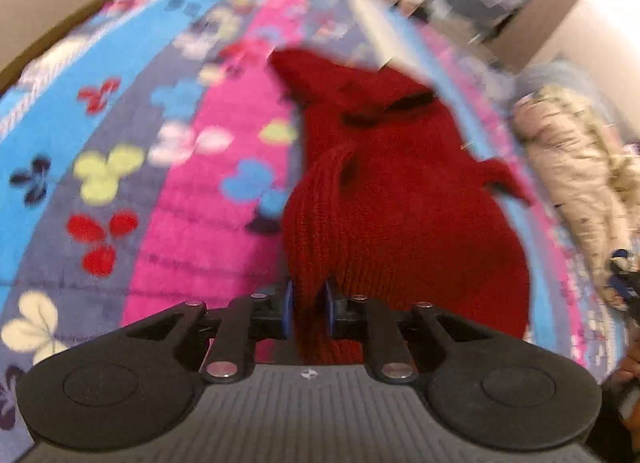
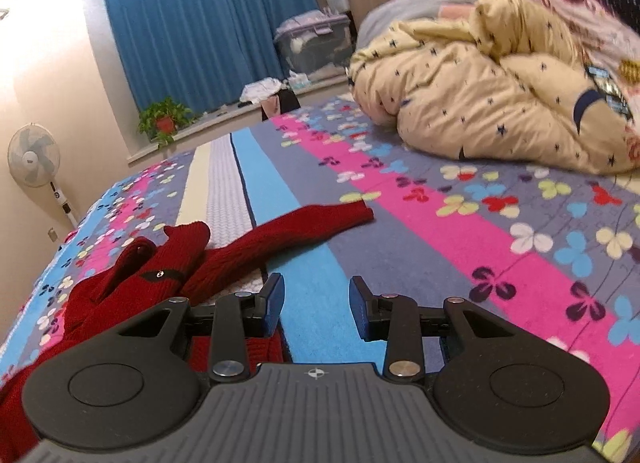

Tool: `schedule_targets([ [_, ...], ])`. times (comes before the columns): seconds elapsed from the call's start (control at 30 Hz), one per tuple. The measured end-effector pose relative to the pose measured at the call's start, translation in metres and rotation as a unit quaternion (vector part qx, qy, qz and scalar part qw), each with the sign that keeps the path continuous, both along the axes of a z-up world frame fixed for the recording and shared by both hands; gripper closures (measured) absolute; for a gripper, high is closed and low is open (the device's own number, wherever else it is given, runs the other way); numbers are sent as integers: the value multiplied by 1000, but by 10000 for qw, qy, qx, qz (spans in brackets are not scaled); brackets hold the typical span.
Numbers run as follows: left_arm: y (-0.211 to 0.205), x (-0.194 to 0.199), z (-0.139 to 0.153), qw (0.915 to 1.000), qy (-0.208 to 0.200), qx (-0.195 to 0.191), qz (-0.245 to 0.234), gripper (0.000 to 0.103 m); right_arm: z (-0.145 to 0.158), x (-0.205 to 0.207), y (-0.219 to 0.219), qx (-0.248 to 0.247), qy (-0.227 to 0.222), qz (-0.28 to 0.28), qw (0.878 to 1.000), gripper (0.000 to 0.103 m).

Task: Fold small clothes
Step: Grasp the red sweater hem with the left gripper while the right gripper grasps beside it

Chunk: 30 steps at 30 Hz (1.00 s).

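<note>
A dark red knitted sweater point(image 1: 400, 199) lies on the flowered striped bedspread point(image 1: 192, 199). My left gripper point(image 1: 309, 309) is shut on a bunched fold of the red sweater, which hangs ahead of the blue pads. In the right wrist view the red sweater point(image 2: 168, 267) lies crumpled at the left, one sleeve point(image 2: 304, 229) stretched out across the blue stripe. My right gripper point(image 2: 316, 305) is open and empty, just right of the sweater, over the bedspread point(image 2: 460, 247).
A cream quilted jacket with dark stars point(image 2: 480, 103) is piled at the right on the bed, also seen in the left wrist view point(image 1: 576, 191). Beyond the bed are blue curtains point(image 2: 192, 23), a plant point(image 2: 164, 121), a fan point(image 2: 34, 161) and storage boxes point(image 2: 312, 41).
</note>
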<state>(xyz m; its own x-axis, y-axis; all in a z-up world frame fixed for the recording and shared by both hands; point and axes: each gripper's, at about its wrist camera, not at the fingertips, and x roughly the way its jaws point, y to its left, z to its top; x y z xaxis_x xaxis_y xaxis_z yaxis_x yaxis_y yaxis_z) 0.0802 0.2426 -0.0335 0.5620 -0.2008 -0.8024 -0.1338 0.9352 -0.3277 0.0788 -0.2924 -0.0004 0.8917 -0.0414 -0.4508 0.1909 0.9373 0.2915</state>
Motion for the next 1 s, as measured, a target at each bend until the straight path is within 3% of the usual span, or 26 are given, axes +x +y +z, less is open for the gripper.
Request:
schedule_targets([
  [0.07, -3, 7, 0, 9999, 0, 139, 15, 76, -1, 9, -5, 89, 141, 125, 9998, 64],
  [0.13, -1, 9, 3, 9999, -134, 45, 38, 52, -2, 22, -7, 101, 290, 377, 9988, 64],
  [0.23, -3, 16, 1, 9999, -103, -9, 127, 43, -10, 52, -7, -62, 586, 898, 9942, 60],
  [0.4, -12, 26, -9, 9997, 128, 180, 116, 43, -36, 103, 0, 117, 1148, 1243, 9855, 44],
  [0.53, -14, 31, -13, 9996, 150, 216, 83, 43, -54, 138, 21, -204, 1220, 1498, 9809, 30],
  [0.63, -15, 34, -17, 9995, 199, 248, 65, 43, -70, 159, 36, -346, 1354, 1745, 9747, 29],
  [0.73, -16, 36, -18, 9994, 212, 276, 46, 43, -85, 174, 56, -528, 1511, 2257, 9610, 26],
  [0.83, -14, 39, -20, 9994, 236, 257, 72, 43, -99, 174, 78, -1239, 1530, 2496, 9481, 28],
  [0.87, -14, 40, -21, 9994, 238, 254, 74, 42, -100, 172, 81, -1392, 1453, 2539, 9461, 33],
  [0.93, -15, 42, -21, 9994, 228, 271, 56, 43, -98, 168, 83, -1468, 1360, 2615, 9442, 54],
  [0.97, -15, 43, -22, 9994, 214, 285, 39, 43, -95, 166, 81, -1457, 1342, 2648, 9437, 83],
  [1.0, -17, 43, -22, 9994, 196, 298, 15, 44, -91, 164, 78, -1394, 1329, 2708, 9432, 88],
])
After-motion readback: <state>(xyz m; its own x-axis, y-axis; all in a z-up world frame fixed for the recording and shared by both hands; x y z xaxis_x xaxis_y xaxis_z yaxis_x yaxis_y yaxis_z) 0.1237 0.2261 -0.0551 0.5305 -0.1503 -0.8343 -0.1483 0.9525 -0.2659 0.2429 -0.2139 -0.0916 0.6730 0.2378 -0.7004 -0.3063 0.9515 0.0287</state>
